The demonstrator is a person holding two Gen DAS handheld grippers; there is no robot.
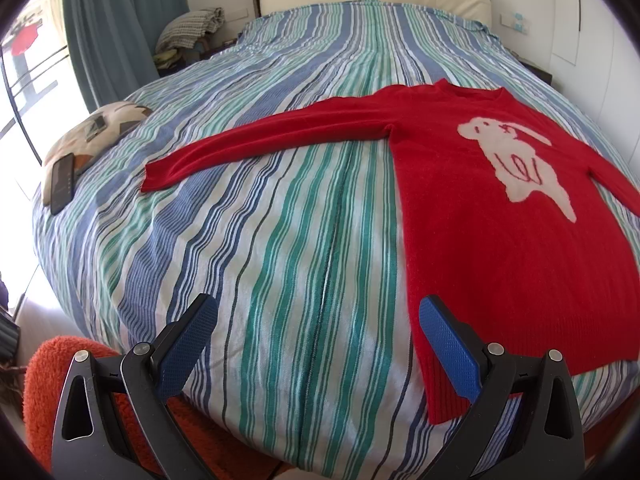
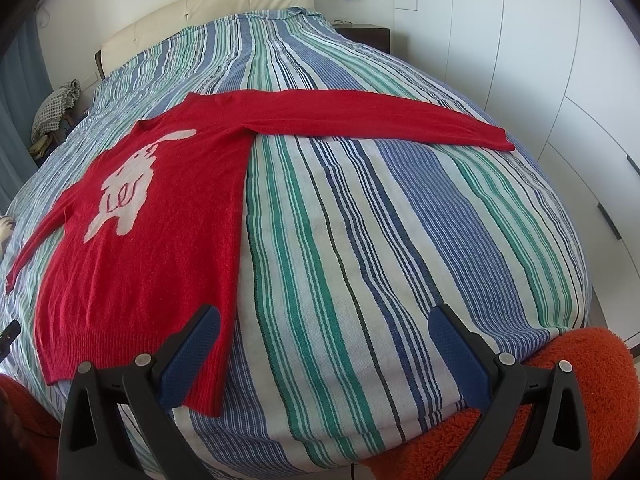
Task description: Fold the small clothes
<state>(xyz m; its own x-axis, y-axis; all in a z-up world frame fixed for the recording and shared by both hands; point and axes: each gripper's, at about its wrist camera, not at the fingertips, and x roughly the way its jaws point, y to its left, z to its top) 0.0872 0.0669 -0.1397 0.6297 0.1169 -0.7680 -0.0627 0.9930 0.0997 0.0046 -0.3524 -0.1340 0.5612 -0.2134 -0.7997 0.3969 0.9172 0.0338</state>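
**Red sweater lay flat on the striped bed, both grippers spread and empty**

Everything here was placed relative to the red knitted sweater with a pale animal figure on its chest (image 1: 500,216), which lay spread face up and unfolded on the blue, green and white striped bedspread (image 1: 288,208).

In the left wrist view, farthest left of the sweater, a patterned beige cushion (image 1: 92,136) sat at the bed's edge with a dark flat phone (image 1: 63,182) resting on it, well apart from the sweater's cuff. A fuzzy orange blanket (image 1: 48,376) showed below the bed edge, left of the sweater's hem. The sweater's long sleeve (image 1: 256,140) stretched straight out leftward from its body. The left gripper (image 1: 318,344) hovered just short of the sweater's lower left hem corner, its blue-padded fingers (image 1: 450,352) released wide and grasping nothing; the right-hand finger overlapped the ribbed hem in the picture, though contact could not be told.

In the right wrist view, the sweater's body (image 2: 152,240) lay to the left and its other sleeve (image 2: 360,116) ran out rightward across the stripes. The right gripper (image 2: 324,348) hung near the sweater's lower right hem corner, jaws likewise released wide and empty. Right of the sweater stood white wardrobe doors (image 2: 520,40).
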